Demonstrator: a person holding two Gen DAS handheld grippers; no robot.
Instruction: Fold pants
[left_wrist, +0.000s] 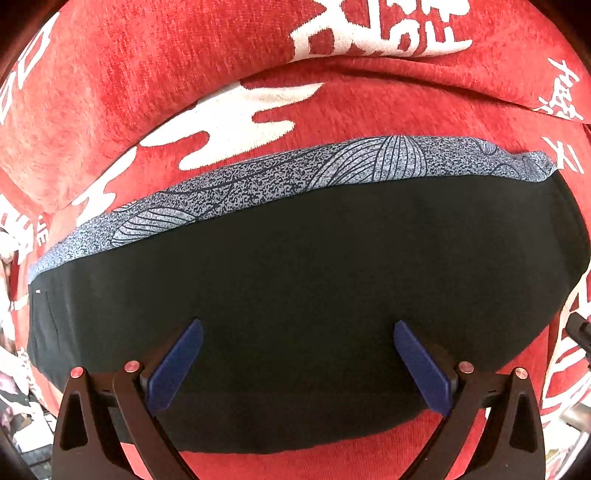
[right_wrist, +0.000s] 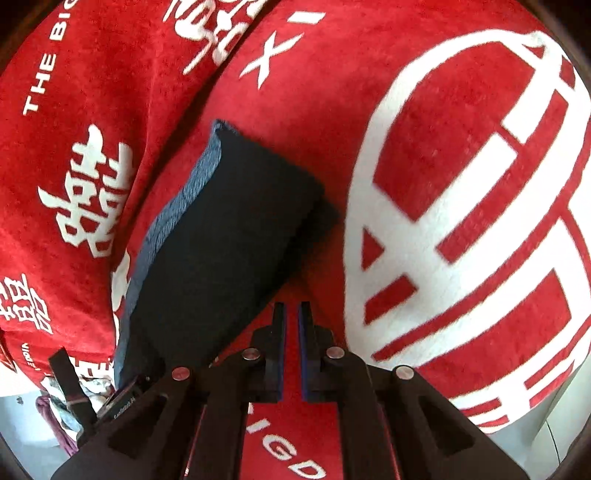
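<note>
The pants (left_wrist: 295, 280) lie folded into a flat black slab on a red blanket (left_wrist: 147, 74), with a grey-blue leaf-patterned band (left_wrist: 258, 181) showing along the far edge. My left gripper (left_wrist: 298, 332) hangs straight above the black cloth, its blue fingers (left_wrist: 177, 365) wide apart and nothing between them. In the right wrist view the same pants (right_wrist: 229, 243) run from the centre to the lower left. My right gripper (right_wrist: 291, 310) is shut just off their near right edge, over bare red blanket (right_wrist: 306, 122), and holds nothing.
The blanket carries large white characters and a big white emblem (right_wrist: 480, 221). Its raised fold (left_wrist: 369, 70) runs behind the pants. At the lower left a black strap (right_wrist: 70, 384) and crumpled cloth lie by a pale floor (right_wrist: 22, 424).
</note>
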